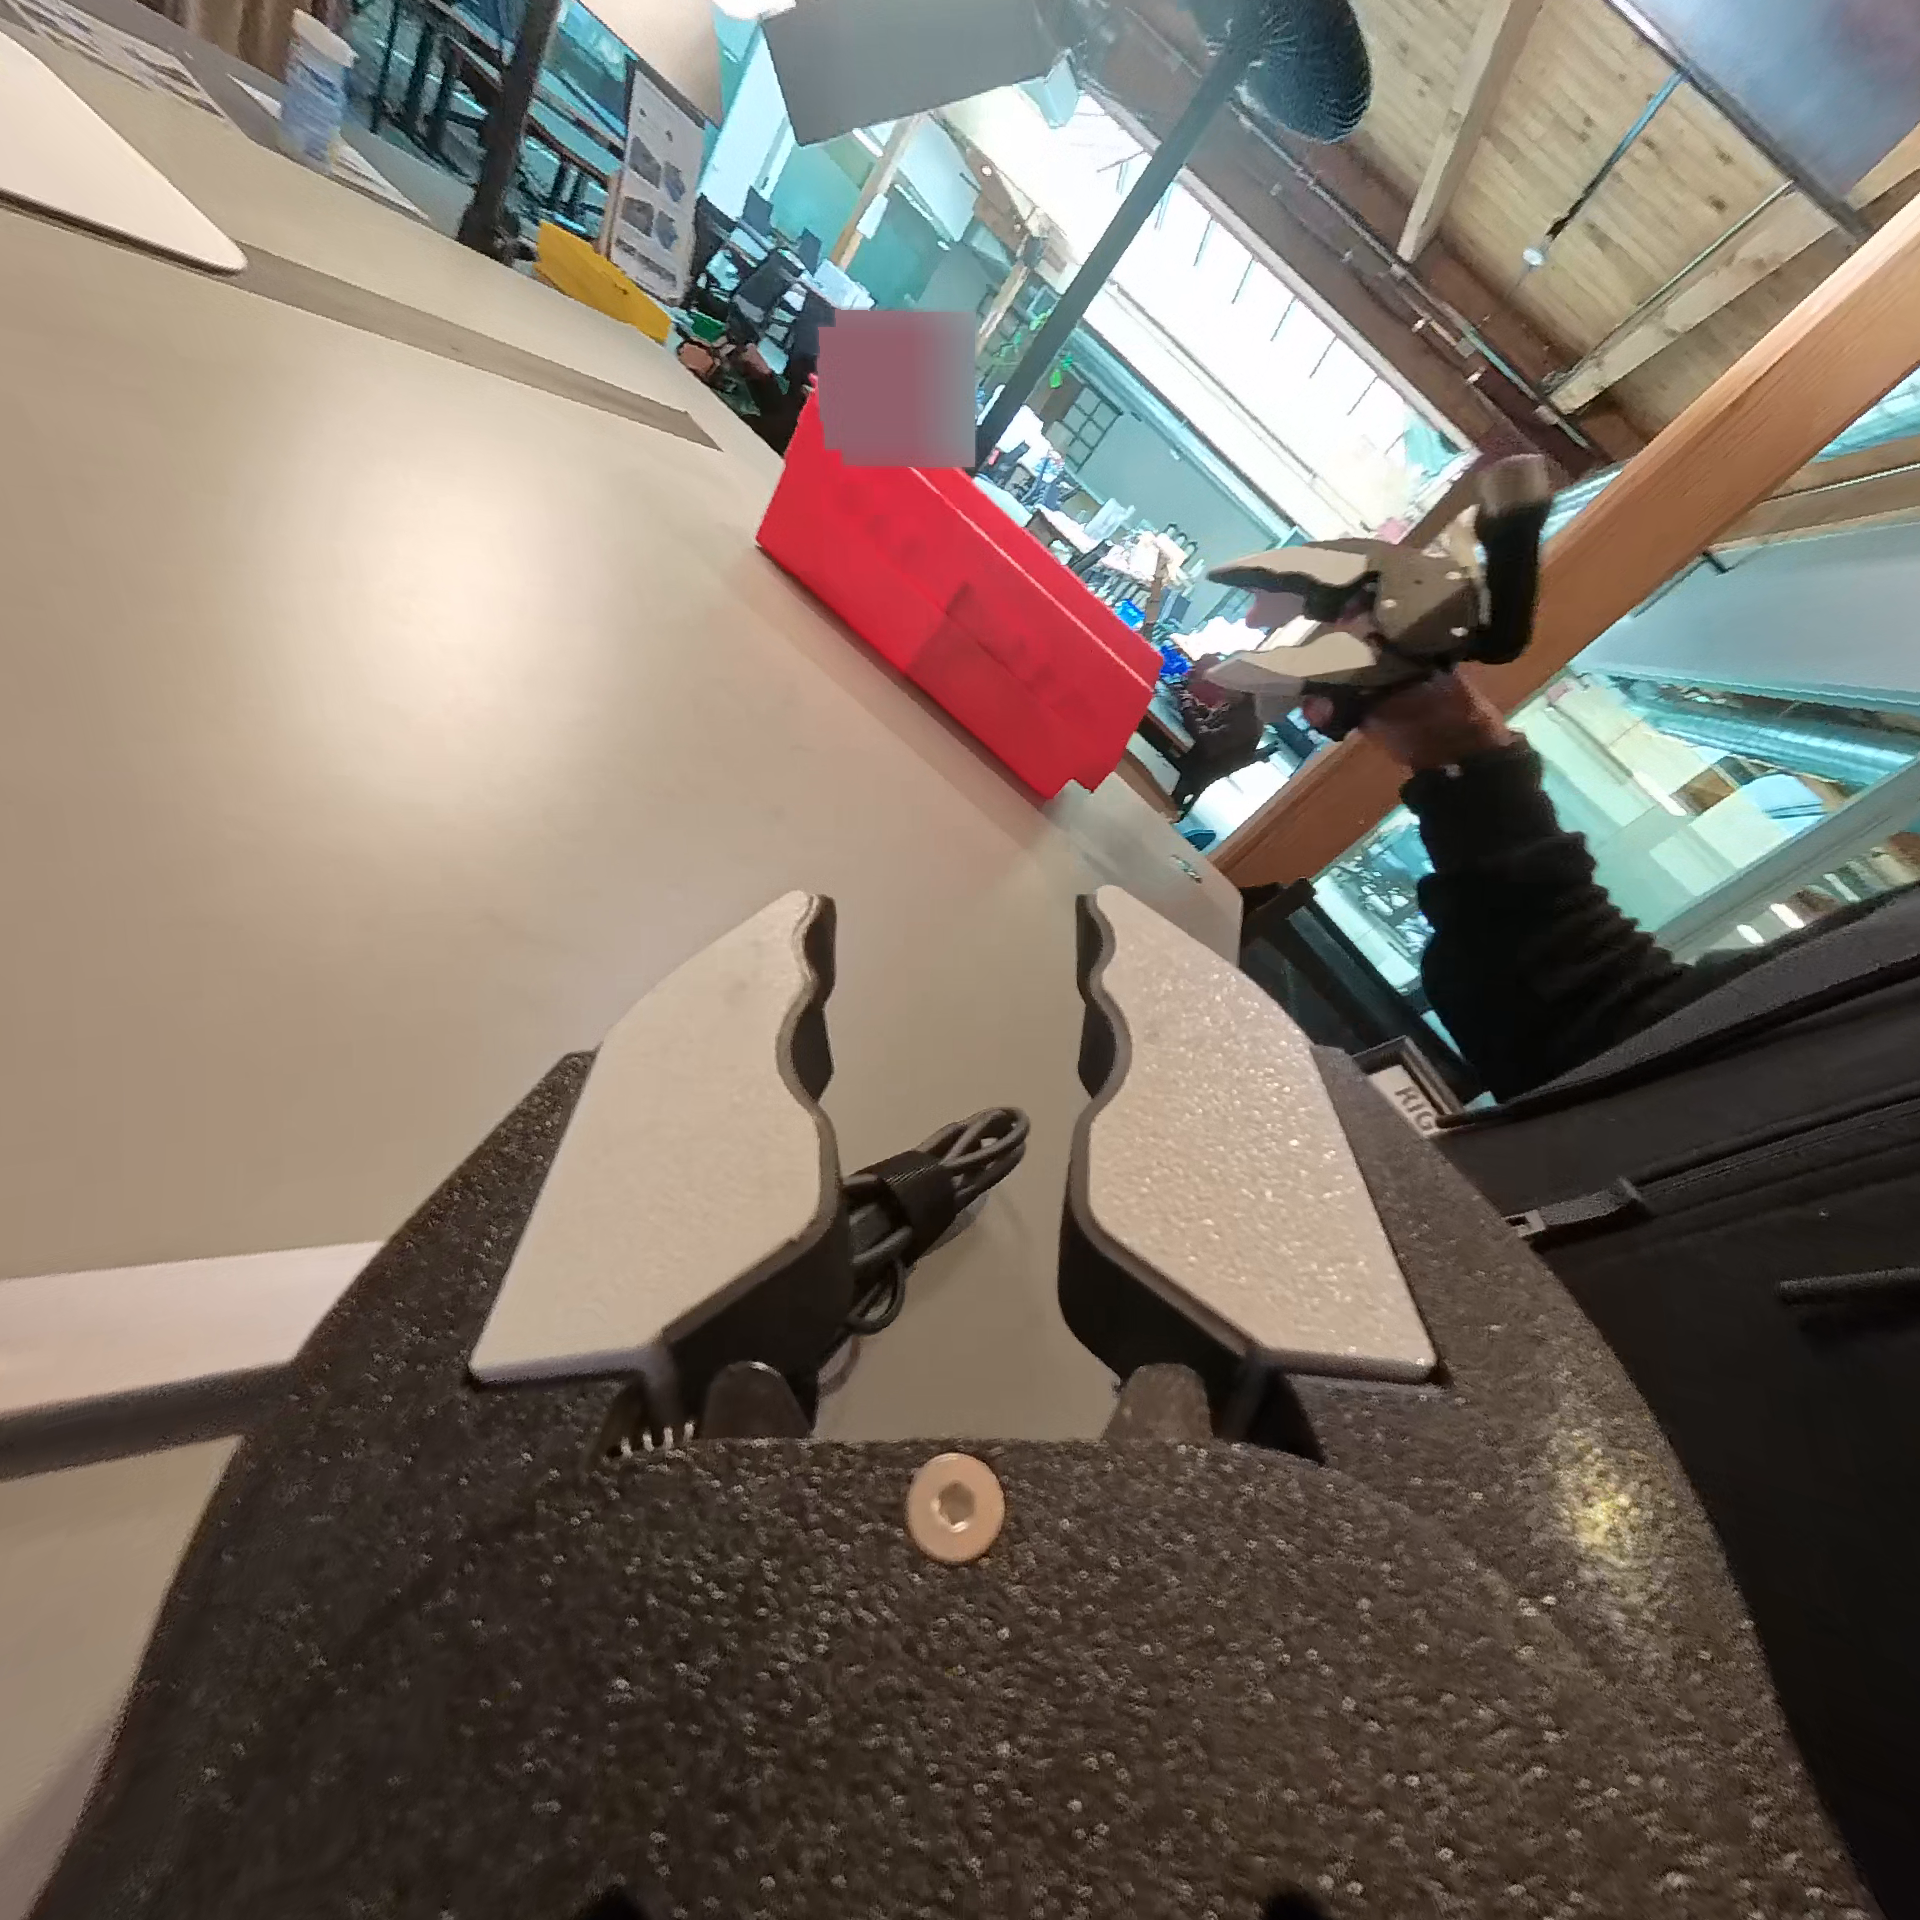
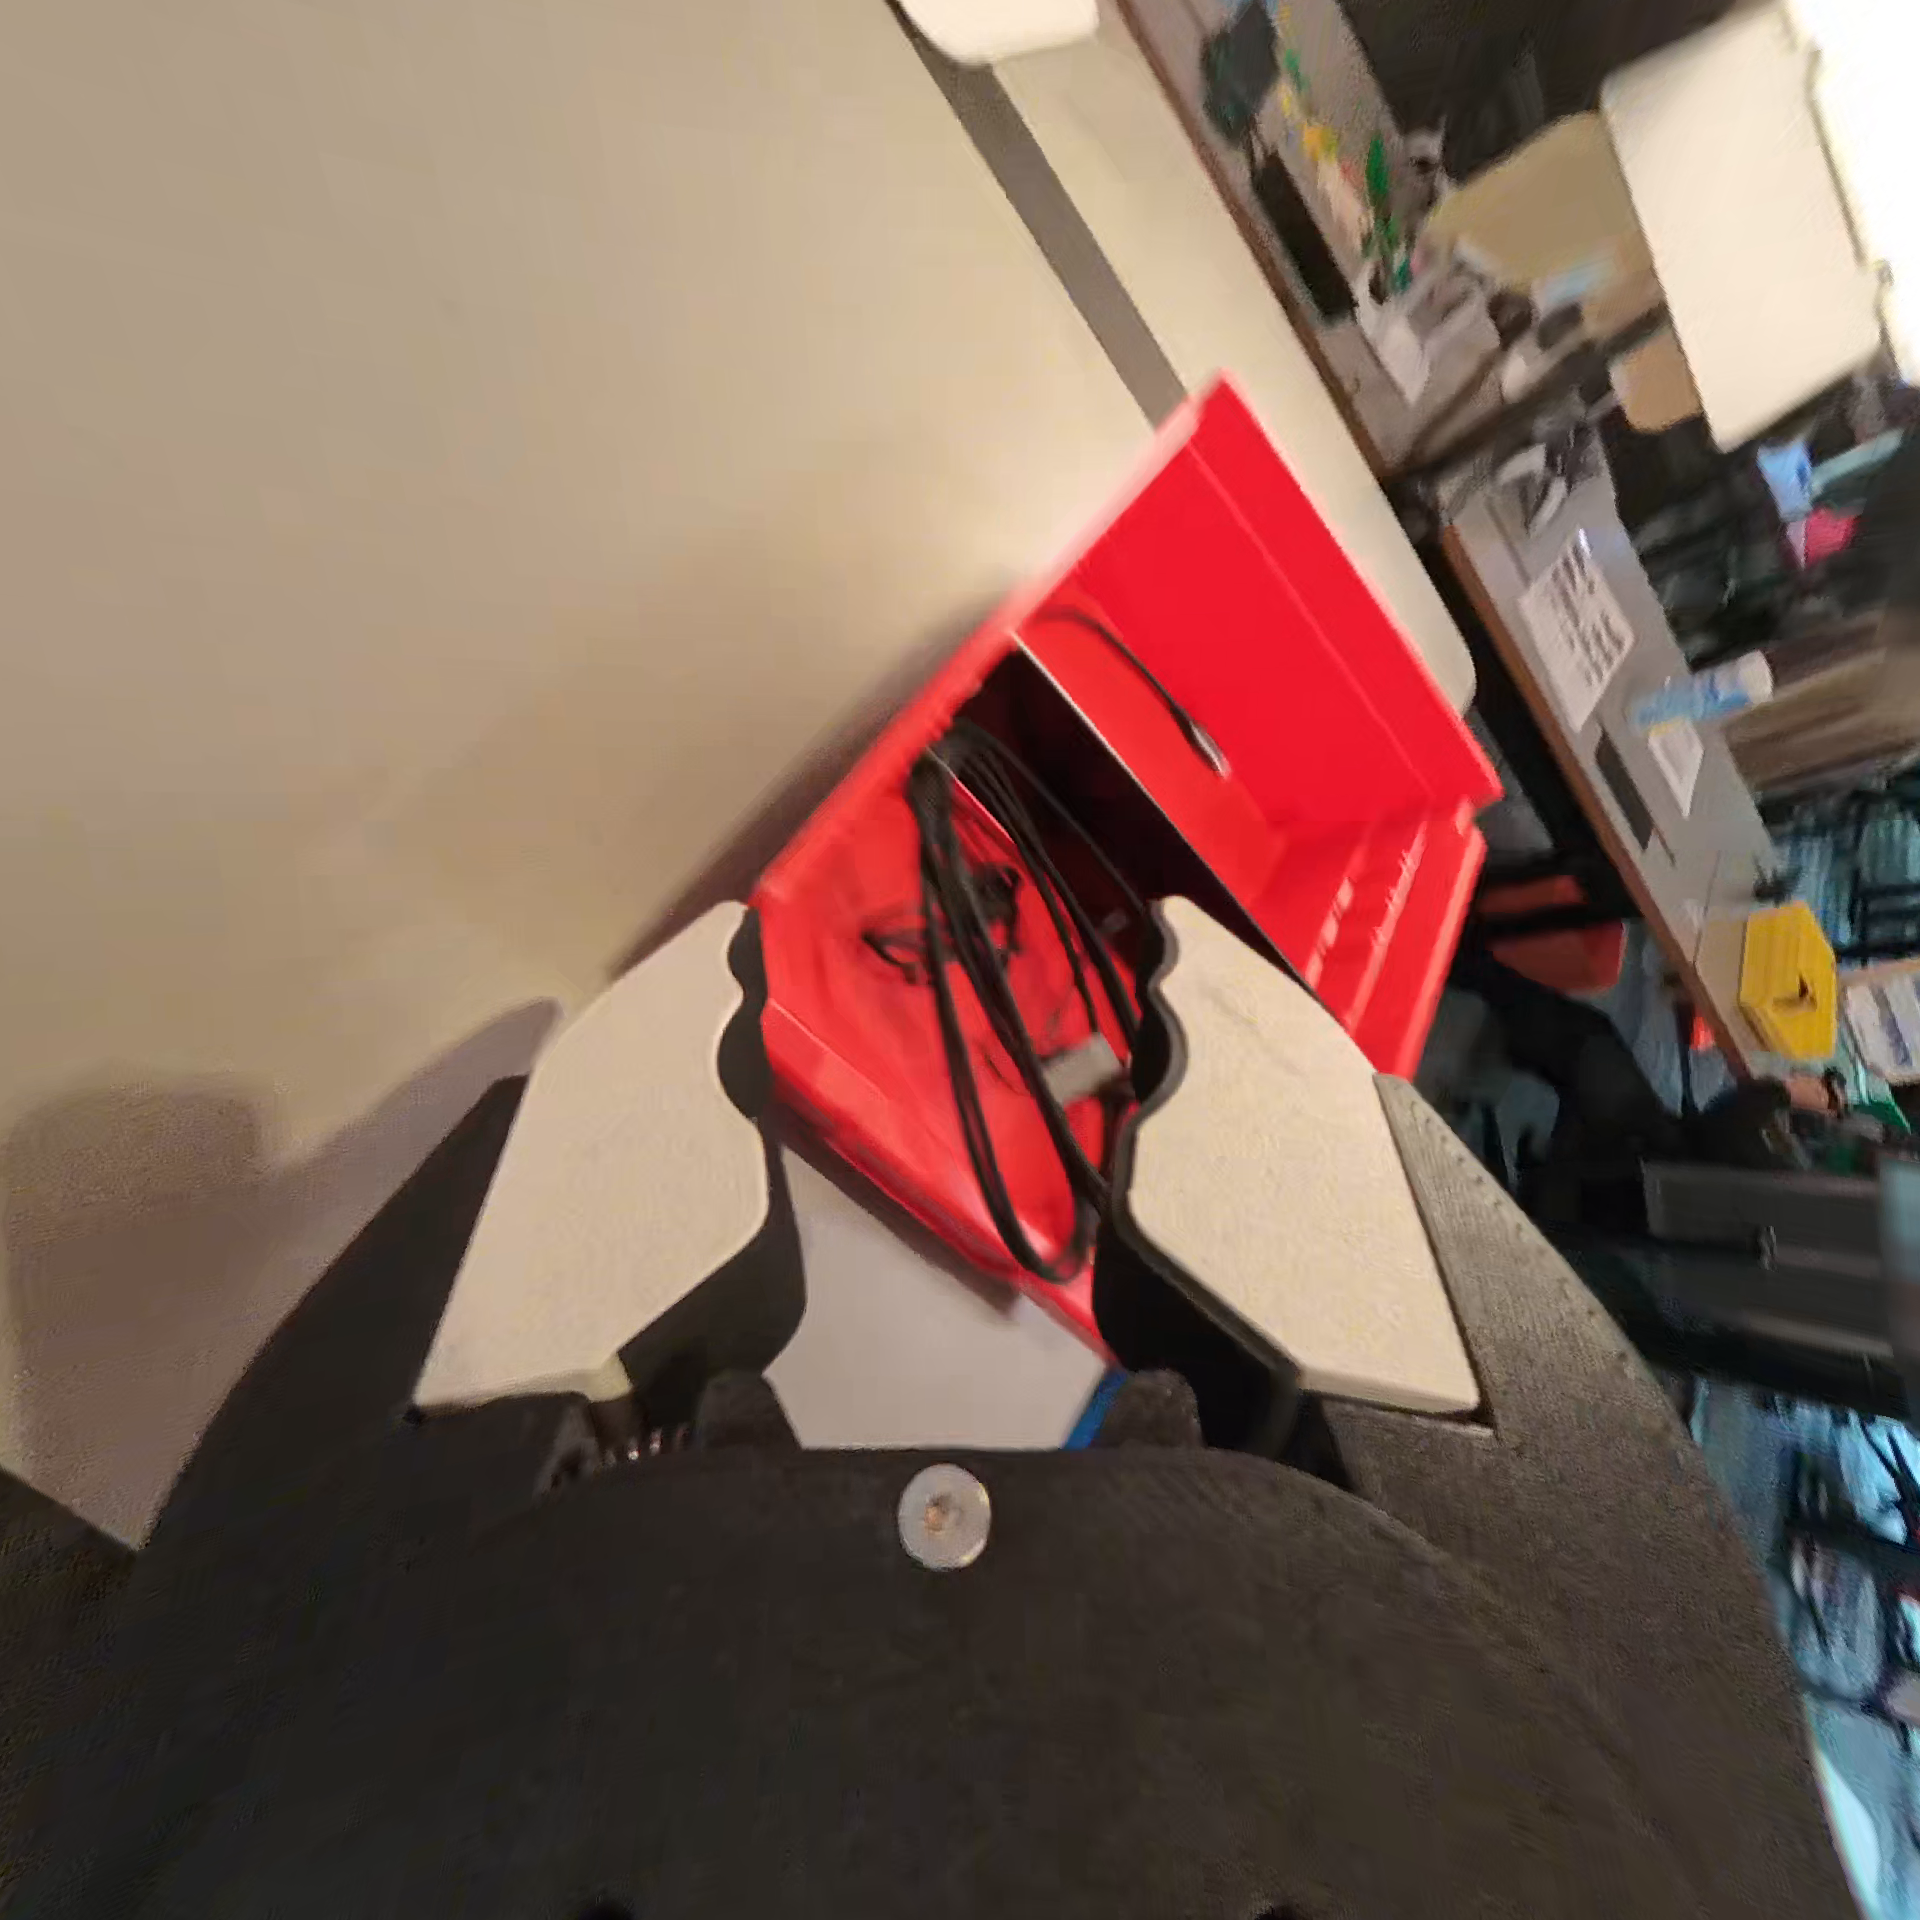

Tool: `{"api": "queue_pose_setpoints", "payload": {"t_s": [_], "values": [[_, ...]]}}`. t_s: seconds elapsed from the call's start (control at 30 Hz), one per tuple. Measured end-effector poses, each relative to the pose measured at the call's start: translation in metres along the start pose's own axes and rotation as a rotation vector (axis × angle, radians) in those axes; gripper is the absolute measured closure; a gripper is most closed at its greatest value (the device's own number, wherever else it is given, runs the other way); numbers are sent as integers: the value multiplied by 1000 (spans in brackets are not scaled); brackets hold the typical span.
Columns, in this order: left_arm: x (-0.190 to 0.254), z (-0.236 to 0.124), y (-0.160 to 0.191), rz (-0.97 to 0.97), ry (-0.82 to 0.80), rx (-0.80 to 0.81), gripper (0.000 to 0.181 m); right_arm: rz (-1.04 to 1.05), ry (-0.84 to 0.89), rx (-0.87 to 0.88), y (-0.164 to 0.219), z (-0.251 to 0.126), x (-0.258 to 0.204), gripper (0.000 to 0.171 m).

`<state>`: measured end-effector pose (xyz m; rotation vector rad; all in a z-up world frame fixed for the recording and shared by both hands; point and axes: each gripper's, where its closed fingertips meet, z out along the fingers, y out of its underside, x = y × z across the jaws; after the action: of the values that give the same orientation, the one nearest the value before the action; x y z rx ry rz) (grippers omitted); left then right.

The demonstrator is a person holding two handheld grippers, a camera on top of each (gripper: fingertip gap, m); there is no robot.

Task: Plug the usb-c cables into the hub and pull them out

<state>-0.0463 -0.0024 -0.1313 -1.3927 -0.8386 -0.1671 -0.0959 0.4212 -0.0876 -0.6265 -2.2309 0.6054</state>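
Note:
My left gripper (image 1: 954, 914) is open and empty, low over the pale table (image 1: 364, 727). A bundled black cable (image 1: 925, 1195) tied with a strap lies on the table between its fingers, nearer their base. My right gripper (image 2: 951, 925) is open and empty, held in the air above a red bin (image 2: 1299, 644). Loose black USB-C cables (image 2: 987, 987) lie in the bin's near compartment; a small grey connector or hub (image 2: 1086, 1070) lies among them, and one more cable end (image 2: 1195, 727) rests in the far compartment. The right gripper also shows in the left wrist view (image 1: 1236, 623), beyond the red bin (image 1: 966, 613).
A white board (image 1: 94, 166) lies at the table's far left. A black case (image 1: 1714, 1195) sits right of my left gripper. The table edge runs just beyond the red bin, with shelves and clutter behind. A person's dark sleeve (image 1: 1507, 904) holds the right gripper. My hands' fingertips stand some 45 cm from each other. To reach the small grey connector or hub (image 2: 1086, 1070) in a straight line is about 12 cm for my right fingers, about 55 cm for my left.

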Motion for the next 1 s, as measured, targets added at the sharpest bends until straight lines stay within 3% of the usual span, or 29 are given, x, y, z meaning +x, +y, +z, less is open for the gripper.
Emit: {"api": "queue_pose_setpoints", "payload": {"t_s": [0.3,0.47,0.57,0.77,0.9,1.0], "values": [[-41,-59,-10,67,-245,19,136,-72,-382,242,-105,59,-191,106],[-57,-104,-10,67,-387,103,137,41,-522,389,-192,79,-263,117],[-58,-115,0,44,-419,136,137,52,-589,339,-224,94,-300,122],[-46,-116,1,44,-392,194,137,-68,-729,101,-217,117,-354,120],[-42,-113,4,33,-361,177,137,-114,-715,54,-213,125,-369,120],[-40,-109,7,26,-336,149,137,-123,-699,73,-220,126,-381,138]]}}
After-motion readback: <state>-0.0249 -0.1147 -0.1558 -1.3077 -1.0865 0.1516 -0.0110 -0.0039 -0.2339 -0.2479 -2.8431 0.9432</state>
